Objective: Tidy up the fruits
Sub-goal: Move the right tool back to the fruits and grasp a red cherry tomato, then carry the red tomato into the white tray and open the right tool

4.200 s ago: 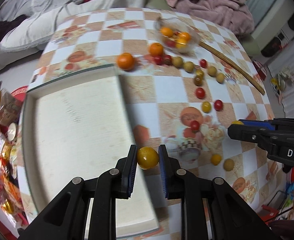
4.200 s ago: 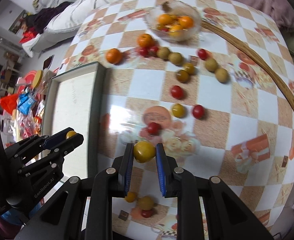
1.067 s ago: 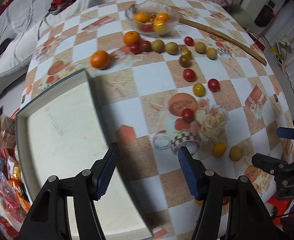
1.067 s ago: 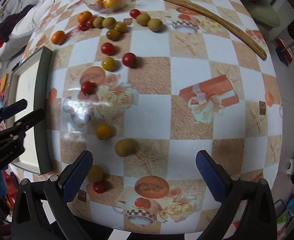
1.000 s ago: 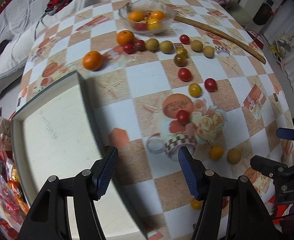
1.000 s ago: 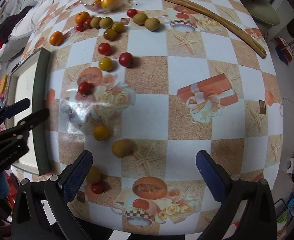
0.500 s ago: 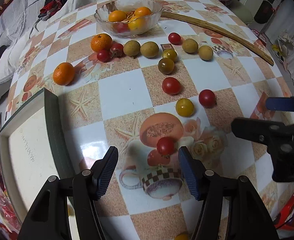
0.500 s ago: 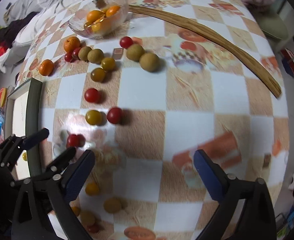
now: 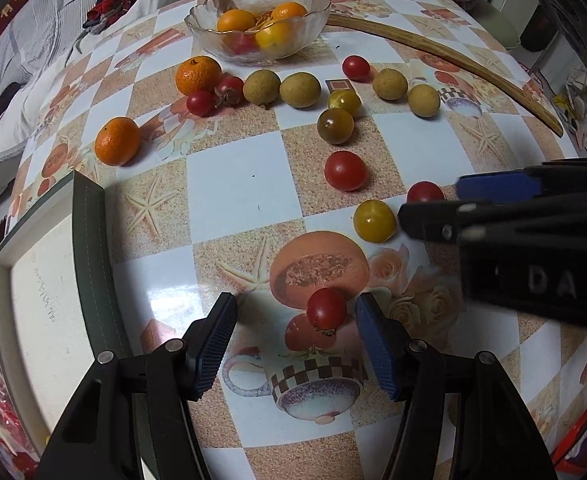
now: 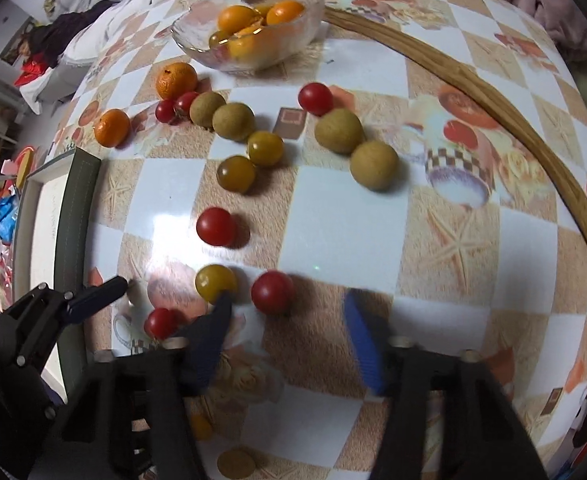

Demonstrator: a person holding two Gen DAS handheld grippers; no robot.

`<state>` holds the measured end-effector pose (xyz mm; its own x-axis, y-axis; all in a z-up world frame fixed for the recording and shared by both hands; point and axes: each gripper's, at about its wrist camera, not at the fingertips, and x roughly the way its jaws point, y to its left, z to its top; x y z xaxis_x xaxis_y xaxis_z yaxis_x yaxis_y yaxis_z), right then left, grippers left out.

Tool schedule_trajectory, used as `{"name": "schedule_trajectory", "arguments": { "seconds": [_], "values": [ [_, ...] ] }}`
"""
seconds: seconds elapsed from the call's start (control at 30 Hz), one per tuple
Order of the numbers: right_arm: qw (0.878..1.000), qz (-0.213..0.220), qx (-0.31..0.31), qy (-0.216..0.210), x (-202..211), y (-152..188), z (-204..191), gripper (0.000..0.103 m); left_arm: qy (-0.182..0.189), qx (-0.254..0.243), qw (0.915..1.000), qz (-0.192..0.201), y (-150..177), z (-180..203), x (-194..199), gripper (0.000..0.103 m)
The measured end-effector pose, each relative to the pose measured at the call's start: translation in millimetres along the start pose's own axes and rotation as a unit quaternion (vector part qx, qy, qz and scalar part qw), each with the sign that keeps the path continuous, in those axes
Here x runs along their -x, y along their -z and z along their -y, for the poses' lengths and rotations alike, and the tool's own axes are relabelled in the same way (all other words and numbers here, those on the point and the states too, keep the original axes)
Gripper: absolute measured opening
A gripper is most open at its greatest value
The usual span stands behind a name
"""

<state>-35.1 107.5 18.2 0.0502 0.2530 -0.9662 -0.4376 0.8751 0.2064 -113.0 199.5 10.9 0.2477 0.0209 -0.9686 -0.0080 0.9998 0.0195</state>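
Note:
Fruits lie scattered on the checked tablecloth. My left gripper (image 9: pixel 296 326) is open, low over the table, with a red cherry tomato (image 9: pixel 327 309) between its fingers, nearer the right one. My right gripper (image 10: pixel 289 320) is open around another red cherry tomato (image 10: pixel 272 287), which sits close to its left finger; a yellow tomato (image 10: pixel 214 283) lies just left of it. In the left wrist view the right gripper (image 9: pixel 445 208) comes in from the right beside the yellow tomato (image 9: pixel 374 221). A glass bowl (image 9: pixel 213 34) at the far side holds oranges and tomatoes.
A white tray with a dark green rim (image 9: pixel 89 240) lies at the table's left. Two mandarins (image 9: pixel 117 141), several brown longans (image 9: pixel 300 89) and more tomatoes (image 9: pixel 345 171) lie mid-table. A curved wooden stick (image 10: pixel 473 92) runs along the right. Bedding and clothes lie beyond the table.
Both grippers dropped the yellow fruits they held, opened, then moved forward and lower over the table. The left now brackets one red tomato and the right another.

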Motion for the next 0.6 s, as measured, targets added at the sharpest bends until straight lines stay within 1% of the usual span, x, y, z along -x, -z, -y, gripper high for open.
{"name": "schedule_trajectory", "arguments": {
  "seconds": [0.03, 0.07, 0.1, 0.17, 0.2, 0.23, 0.27, 0.4, 0.6],
  "values": [
    [1.000, -0.001, 0.001, -0.002, 0.0, -0.8, 1.0, 0.026, 0.002, 0.001, 1.0000, -0.001, -0.4, 0.2, 0.0, 0.057],
    [1.000, -0.005, -0.001, -0.005, -0.3, -1.1, 1.9, 0.023, 0.009, 0.004, 0.9999, -0.001, -0.6, 0.7, 0.4, 0.050],
    [1.000, -0.004, -0.004, -0.006, 0.5, -1.1, 3.1, 0.023, 0.010, 0.004, 0.9999, -0.001, -1.0, 1.9, 0.9, 0.047],
    [1.000, -0.004, -0.012, -0.005, 3.2, 1.6, 7.6, 0.023, 0.020, 0.002, 0.9998, -0.002, -1.6, 4.3, 1.7, 0.031],
    [1.000, -0.005, -0.021, -0.009, 4.4, 3.7, 10.8, 0.023, 0.024, 0.003, 0.9997, -0.003, -1.6, 4.5, 1.9, 0.029],
    [0.999, -0.006, -0.029, -0.013, 6.4, 6.1, 14.6, 0.023, 0.030, 0.005, 0.9995, -0.004, -1.9, 4.1, 2.1, 0.024],
    [0.999, -0.006, -0.037, -0.016, 8.0, 7.8, 17.8, 0.023, 0.041, 0.010, 0.9991, -0.007, -1.8, 2.6, 2.1, 0.020],
    [0.997, -0.006, -0.071, -0.031, 16.8, 22.5, 32.3, 0.023, 0.077, 0.038, 0.9961, -0.020, -1.1, -6.3, 2.3, 0.020],
    [0.996, -0.009, -0.080, -0.039, 26.0, 43.1, 32.6, 0.023, 0.089, 0.048, 0.9947, -0.020, 4.1, -11.2, 14.0, 0.020]
  ]
}}
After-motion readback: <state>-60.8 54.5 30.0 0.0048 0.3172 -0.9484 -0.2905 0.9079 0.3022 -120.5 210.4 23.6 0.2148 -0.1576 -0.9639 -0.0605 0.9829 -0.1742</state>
